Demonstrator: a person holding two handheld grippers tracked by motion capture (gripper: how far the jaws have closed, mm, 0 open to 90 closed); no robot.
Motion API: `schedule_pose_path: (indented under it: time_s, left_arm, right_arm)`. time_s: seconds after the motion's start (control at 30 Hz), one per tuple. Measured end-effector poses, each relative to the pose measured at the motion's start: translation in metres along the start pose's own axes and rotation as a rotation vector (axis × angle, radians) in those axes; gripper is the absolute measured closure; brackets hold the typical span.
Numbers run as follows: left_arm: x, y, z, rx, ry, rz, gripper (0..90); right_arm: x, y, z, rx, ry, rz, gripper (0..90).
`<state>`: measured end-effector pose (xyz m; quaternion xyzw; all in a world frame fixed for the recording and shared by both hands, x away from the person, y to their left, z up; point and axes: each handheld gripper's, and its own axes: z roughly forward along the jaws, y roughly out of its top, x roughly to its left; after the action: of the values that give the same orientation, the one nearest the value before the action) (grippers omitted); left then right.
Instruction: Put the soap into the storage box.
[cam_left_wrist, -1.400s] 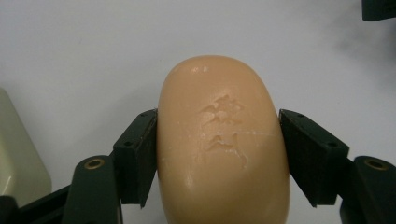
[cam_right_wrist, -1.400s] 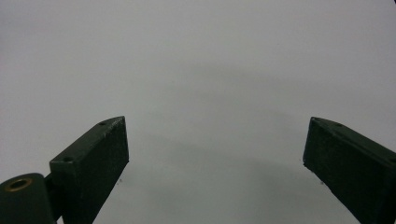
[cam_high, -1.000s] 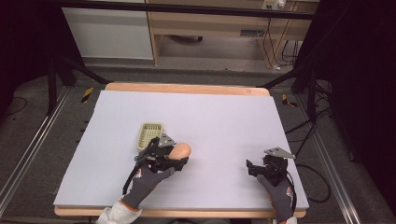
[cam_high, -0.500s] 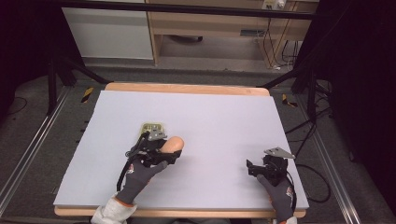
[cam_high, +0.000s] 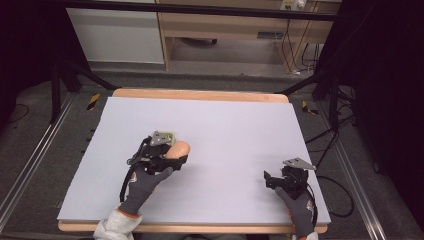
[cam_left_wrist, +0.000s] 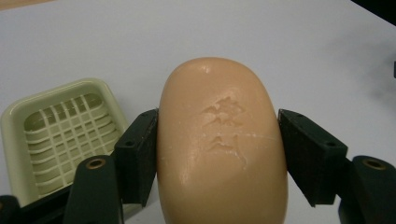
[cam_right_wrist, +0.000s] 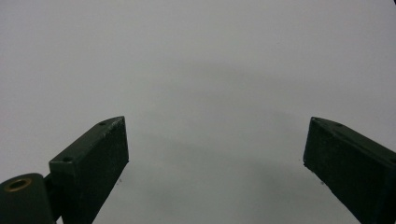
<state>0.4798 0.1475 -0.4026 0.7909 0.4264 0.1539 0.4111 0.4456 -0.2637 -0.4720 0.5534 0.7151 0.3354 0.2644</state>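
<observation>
A peach-coloured bar of soap (cam_left_wrist: 222, 144) with a stamped mark sits between the jaws of my left gripper (cam_left_wrist: 219, 154), which is shut on its two sides. In the high view the soap (cam_high: 178, 149) is held just above the table, left of centre, by the left gripper (cam_high: 170, 155). A pale green soap dish (cam_left_wrist: 60, 130) with a slatted grid lies just behind and to the left of the soap; the gripper hides most of the dish (cam_high: 171, 133) from above. My right gripper (cam_high: 272, 180) rests open near the front right, with nothing between its jaws (cam_right_wrist: 215, 158).
The white table top (cam_high: 230, 125) has a wooden edge (cam_high: 200, 94) at the back. Black stands and cables flank the table on both sides. A cabinet stands beyond the far edge.
My left gripper has carried the soap leftward and toward the back, so that it now covers most of the soap dish from above. The right gripper has not moved.
</observation>
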Motion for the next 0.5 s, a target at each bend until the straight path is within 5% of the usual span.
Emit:
schedule_pose_path:
  time_s: [0.5]
  left_arm:
    - [0.014,0.004,-0.007,-0.017,0.054,-0.021,32.4]
  right_arm:
    - [0.000,0.000,0.000,0.000,0.000,0.002,7.0]
